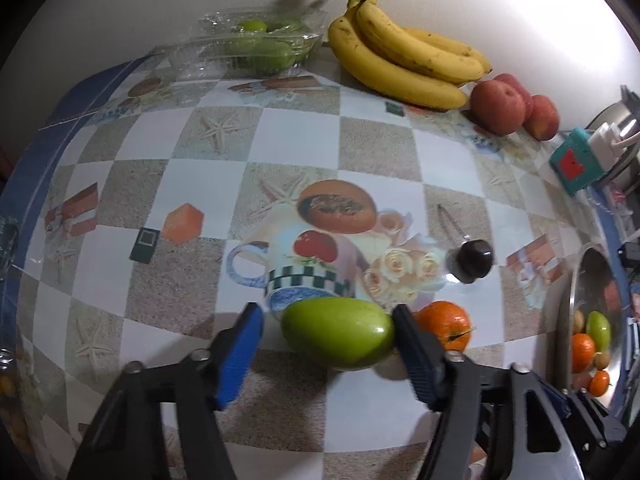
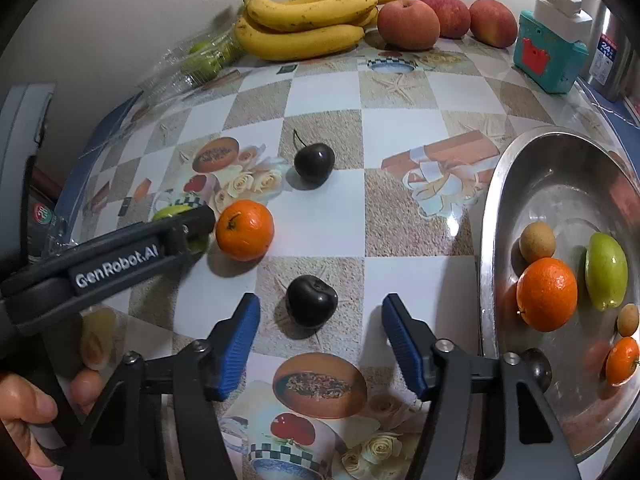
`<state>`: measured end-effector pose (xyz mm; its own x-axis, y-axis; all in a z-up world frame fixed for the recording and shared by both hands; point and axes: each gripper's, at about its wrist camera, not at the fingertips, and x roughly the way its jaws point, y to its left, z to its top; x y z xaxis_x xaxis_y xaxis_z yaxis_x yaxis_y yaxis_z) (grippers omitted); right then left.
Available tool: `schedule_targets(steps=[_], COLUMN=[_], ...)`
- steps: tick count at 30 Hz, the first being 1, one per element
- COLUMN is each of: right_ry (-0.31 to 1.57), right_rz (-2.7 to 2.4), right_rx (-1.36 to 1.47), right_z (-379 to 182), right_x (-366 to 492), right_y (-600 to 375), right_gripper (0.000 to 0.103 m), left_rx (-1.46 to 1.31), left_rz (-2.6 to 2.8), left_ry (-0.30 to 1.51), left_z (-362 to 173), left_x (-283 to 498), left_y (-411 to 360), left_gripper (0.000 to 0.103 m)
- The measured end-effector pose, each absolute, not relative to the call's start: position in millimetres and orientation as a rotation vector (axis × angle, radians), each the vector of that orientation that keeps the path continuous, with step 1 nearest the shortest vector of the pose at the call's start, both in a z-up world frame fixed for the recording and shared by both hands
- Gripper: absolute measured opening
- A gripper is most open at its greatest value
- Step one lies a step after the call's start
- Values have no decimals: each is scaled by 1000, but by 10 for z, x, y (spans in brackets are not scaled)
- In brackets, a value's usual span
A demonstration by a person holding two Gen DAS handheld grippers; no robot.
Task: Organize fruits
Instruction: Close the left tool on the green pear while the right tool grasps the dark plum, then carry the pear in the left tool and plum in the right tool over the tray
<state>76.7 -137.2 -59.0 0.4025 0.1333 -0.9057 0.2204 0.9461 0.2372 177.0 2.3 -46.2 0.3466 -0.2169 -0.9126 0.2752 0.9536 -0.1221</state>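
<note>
- The steel bowl [image 2: 520,184] fills the right side of the right wrist view. In it lie a large orange [image 2: 546,294], a green fruit in the bowl [image 2: 605,271], a small orange [image 2: 622,361], two small tan round fruits [image 2: 537,241] and a dark fruit partly hidden behind the gripper frame.
- A clear plastic box [image 1: 248,46] sits in the upper left of the left wrist view, against the wall, with green fruits inside.
- Along the wall at the top of both views lie a bunch of bananas [image 2: 308,20] and three reddish apples [image 2: 408,24]; a teal box with a white plug [image 2: 550,54] stands at the upper right.
- The patterned tablecloth [image 2: 320,96] has bare room in its middle and toward the bananas; its blue edge curves down the left of both views.
- Loose on the cloth: a cherry with a stem [image 2: 314,162] mid-frame, an orange on the table [image 2: 245,230] just below and left of it, and a second cherry [image 2: 312,300].
- The left gripper [image 1: 326,354] is spread wide around a green mango-like fruit [image 1: 338,332] resting on the cloth; the right blue pad touches the fruit's end, the left pad stands clear of it. The orange on the table lies just beyond the right pad.
- The right gripper [image 2: 320,344] is released and wide, low over the cloth, with the second cherry between its pads and touching neither.
- A hand [image 2: 24,404] at the lower left of the right wrist view grips the left tool's handle.
</note>
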Motion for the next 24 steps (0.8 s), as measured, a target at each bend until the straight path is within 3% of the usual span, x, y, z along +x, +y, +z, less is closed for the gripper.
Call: schedule_targets(steps=[7,12,15,24], right_ry=[1156,1144,1139,1098], right_rz=[-50,-35,-32,-12], right_rx=[346,348,344,370], right_z=[-587,-558,-551,-419], right_x=[771,767,769,715], right_y=[-1363,-1345,-1326,-1380], right_gripper=[37,34,27,27], left_rx=[41,39,45,28], left_rz=[-324,-322,-322,-302], left_ry=[1171,1161,1152,1143], left_z=[-436,-376,-337,-198], left_x=[1767,1751,1738,1732], left_y=[30,44,37,84], left_gripper=[59,59,59,59])
